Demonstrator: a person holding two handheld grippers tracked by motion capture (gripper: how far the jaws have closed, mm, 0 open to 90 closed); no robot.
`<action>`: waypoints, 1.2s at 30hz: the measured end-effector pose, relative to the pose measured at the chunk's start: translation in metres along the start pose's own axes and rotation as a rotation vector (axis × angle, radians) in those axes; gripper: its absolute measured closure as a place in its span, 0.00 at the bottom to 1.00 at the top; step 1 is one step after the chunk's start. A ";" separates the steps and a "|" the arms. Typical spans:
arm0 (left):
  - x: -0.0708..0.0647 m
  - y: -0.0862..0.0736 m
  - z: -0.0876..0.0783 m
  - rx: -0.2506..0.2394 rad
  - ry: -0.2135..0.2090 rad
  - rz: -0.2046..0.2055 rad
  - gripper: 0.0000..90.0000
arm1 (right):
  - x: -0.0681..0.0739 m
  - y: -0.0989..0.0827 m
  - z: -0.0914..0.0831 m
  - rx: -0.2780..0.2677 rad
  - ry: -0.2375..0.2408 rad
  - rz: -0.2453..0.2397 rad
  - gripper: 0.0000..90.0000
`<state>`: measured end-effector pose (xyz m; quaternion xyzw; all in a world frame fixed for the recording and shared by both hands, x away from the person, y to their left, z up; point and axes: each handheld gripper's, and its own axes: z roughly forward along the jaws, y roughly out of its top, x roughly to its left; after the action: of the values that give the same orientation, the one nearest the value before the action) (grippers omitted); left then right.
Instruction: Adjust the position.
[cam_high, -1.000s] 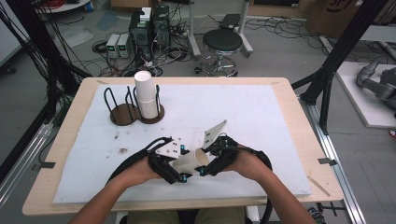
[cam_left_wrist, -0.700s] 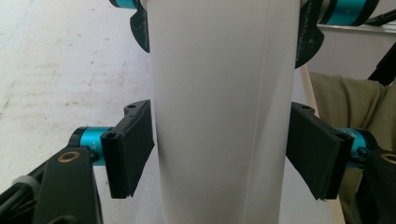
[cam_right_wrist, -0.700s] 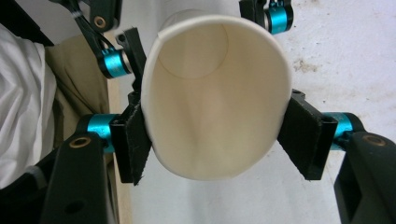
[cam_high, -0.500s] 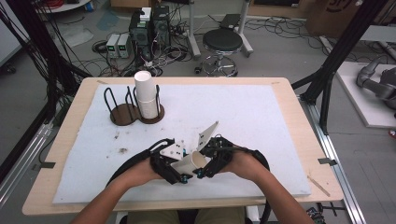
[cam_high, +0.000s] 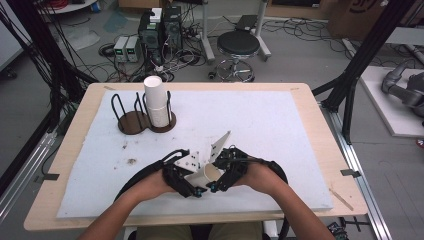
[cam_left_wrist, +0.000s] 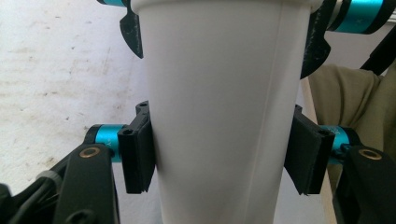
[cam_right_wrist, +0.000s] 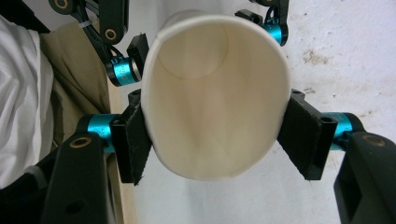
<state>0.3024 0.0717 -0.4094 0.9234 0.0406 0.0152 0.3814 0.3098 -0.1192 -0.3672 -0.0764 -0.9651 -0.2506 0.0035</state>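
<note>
The white paper cup (cam_high: 204, 175) lies on its side in the air between the two grippers, low over the white mat (cam_high: 280, 130) and near the front edge of the table (cam_high: 320, 120), about the middle of that edge. Its open mouth points toward the right gripper (cam_high: 220, 181) and its closed bottom toward the left gripper (cam_high: 192, 186).

In the left gripper view the cup (cam_left_wrist: 219, 112) stands between the two black pads (cam_left_wrist: 137, 158), and both pads press on its wall. The jaws of this gripper have just been closing, and now they are clamped on the cup at its narrower part. In the right gripper view the mouth of the cup (cam_right_wrist: 212, 98) is seen from the front, and the pads (cam_right_wrist: 133, 144) of the right gripper press on both sides near the rim, so the rim is squeezed a little to an oval. So both grippers are clamped on the same cup.

Compared with one second ago, the hands are at almost the same place over the mat; the difference is that the left jaws were wide around the cup then and now grip it.

Farther off, near the far left corner of the mat, a stack of white cups (cam_high: 156, 102) stands upright in a round wire holder (cam_high: 162, 122), and a second, similar holder (cam_high: 131, 120) stands just beside it.
</note>
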 end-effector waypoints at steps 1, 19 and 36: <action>0.000 0.000 0.000 0.000 0.003 0.004 0.40 | 0.000 0.000 0.000 -0.002 0.000 -0.003 0.37; 0.013 -0.030 -0.020 -0.328 0.073 -0.179 0.35 | -0.009 -0.038 -0.049 -0.428 -0.043 0.183 0.24; 0.018 -0.057 -0.040 -0.583 0.214 -0.237 0.34 | -0.013 -0.105 -0.041 -0.560 -0.187 0.320 0.24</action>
<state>0.3142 0.1418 -0.4216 0.7575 0.1814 0.0787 0.6221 0.3061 -0.2316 -0.3830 -0.2477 -0.8307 -0.4941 -0.0667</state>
